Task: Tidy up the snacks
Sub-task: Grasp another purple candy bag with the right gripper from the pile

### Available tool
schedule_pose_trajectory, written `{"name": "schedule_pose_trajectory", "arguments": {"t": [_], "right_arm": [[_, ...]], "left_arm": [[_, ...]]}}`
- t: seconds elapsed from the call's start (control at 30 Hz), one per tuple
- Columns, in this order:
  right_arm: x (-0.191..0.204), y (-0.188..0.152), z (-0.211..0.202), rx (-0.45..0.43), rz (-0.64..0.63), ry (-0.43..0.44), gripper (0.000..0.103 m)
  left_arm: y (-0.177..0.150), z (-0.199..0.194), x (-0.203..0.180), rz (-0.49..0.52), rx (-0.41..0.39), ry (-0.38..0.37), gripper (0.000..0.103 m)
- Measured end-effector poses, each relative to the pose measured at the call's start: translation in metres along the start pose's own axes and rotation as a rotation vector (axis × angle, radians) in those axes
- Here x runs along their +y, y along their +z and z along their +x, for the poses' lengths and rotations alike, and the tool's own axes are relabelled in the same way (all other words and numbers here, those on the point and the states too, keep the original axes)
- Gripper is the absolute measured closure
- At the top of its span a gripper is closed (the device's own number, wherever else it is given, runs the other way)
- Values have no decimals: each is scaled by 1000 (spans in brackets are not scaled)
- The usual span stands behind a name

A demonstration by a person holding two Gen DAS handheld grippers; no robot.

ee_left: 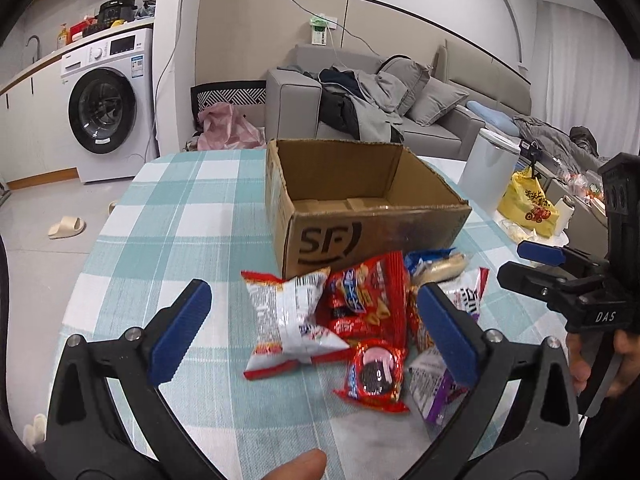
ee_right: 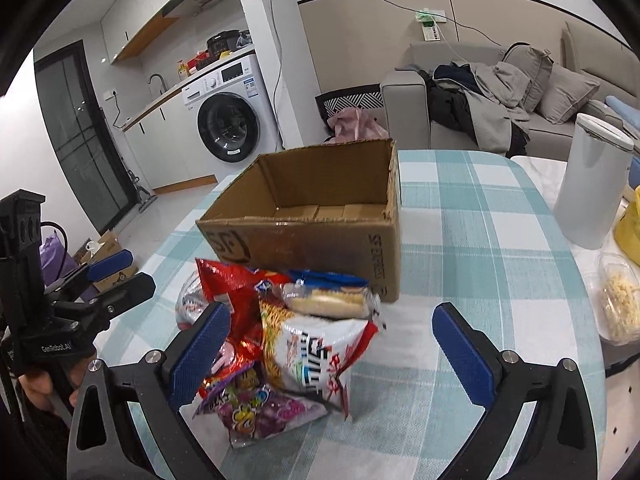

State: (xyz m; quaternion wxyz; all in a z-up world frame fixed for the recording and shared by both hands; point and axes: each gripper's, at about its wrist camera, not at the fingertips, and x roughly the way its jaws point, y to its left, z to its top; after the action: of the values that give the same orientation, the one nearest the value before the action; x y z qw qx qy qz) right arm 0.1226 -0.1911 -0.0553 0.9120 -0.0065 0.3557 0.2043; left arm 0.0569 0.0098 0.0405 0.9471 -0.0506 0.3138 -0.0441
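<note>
An open cardboard box [ee_left: 360, 208] [ee_right: 312, 216] stands empty on the checked tablecloth [ee_left: 180, 208]. In front of it lies a pile of snacks: a white-and-red bag [ee_left: 292, 328], a red bag [ee_left: 364, 300], a round red cookie pack [ee_left: 376, 376], a bread pack [ee_right: 328, 300], a noodle bag [ee_right: 316, 356] and a purple candy pack [ee_right: 260, 412]. My left gripper [ee_left: 316, 332] hovers open over the pile's left side. My right gripper [ee_right: 332, 356] is open over its right side, with nothing gripped. Each gripper shows at the edge of the other's view.
A tall white container [ee_right: 592, 184] stands at the table's right, beside a yellow bag [ee_left: 528, 208] and a clear tub of food [ee_right: 620, 304]. Beyond the table are a grey sofa [ee_left: 400, 112] and a washing machine [ee_left: 108, 108].
</note>
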Motion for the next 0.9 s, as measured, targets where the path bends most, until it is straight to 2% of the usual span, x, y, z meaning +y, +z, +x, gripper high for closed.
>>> {"name": "schedule_pose_trajectory", "arguments": {"t": [0.27,0.37,0.63,0.9], "right_arm": [[4,-19,0,21,-12,0,0],[3,-22,5,50,-6,19,0],[-7,-26,20,106,38,3,0],[-3,-28,22,156,16,53,0]], "left_arm": [[-18,3,-5,18,49,19,0],[-19,7,-7,20,64,16,0],[-29,20,-12,32,112,11,0],[-44,28,-11,37,152,3,0]]}}
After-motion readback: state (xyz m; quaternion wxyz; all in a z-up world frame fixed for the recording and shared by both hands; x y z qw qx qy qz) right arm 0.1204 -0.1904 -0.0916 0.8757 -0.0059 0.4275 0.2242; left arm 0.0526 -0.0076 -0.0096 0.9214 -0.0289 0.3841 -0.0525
